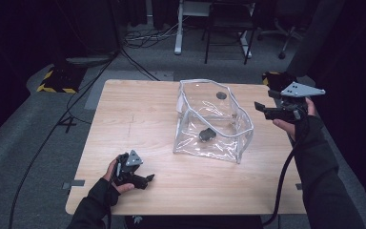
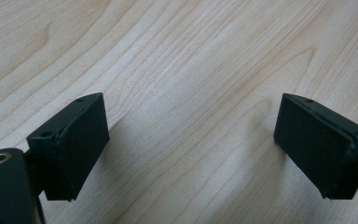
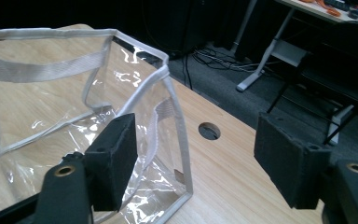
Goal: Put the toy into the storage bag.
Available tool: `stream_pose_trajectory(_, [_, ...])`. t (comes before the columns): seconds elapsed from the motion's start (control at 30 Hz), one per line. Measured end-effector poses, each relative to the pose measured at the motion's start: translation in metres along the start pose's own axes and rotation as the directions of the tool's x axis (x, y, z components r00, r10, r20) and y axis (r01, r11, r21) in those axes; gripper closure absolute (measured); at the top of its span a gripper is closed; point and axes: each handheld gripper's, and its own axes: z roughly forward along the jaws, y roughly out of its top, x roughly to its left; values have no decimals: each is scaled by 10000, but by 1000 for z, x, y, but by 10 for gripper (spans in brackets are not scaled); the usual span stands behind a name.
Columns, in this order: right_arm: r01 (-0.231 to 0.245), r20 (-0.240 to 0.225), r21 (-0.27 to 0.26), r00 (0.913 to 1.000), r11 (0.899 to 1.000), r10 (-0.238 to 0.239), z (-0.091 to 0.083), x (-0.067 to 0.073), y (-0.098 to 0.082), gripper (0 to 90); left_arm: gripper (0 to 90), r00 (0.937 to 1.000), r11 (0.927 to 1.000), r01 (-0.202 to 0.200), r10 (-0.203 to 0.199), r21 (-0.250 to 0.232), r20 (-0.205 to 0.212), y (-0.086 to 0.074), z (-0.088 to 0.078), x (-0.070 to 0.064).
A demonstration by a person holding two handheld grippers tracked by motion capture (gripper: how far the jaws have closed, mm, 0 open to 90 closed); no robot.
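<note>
Care was what the step called for: the right tool (image 1: 262,109) hung apart just beside the clear bag (image 1: 213,121) mid-tabletop (image 1: 138,119), so it should withdraw without snagging the white rim. The left tool (image 1: 145,180) rested apart and empty near the front edge.

Your table (image 1: 138,119) sits in a bright pool of overhead light while the room around it falls near black. Glare streaks the clear bag (image 1: 213,121). In the left gripper view the wood grain is sharp, with soft shadows beneath dark, slightly blurred jaws.
</note>
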Motion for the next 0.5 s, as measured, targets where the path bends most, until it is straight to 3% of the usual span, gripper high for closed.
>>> stream_pose_trajectory(0.23, [-245, 544, 210, 9983, 9995, 233, 3, -7, -4, 246, 104, 10000, 10000, -3, 3, 3, 0, 0, 0, 0])
stream_pose_trajectory(0.5, [-352, 785, 465, 9964, 9983, 314, 10, -11, -13, 239, 104, 10000, 10000, 3, -3, 3, 3, 0, 0, 0])
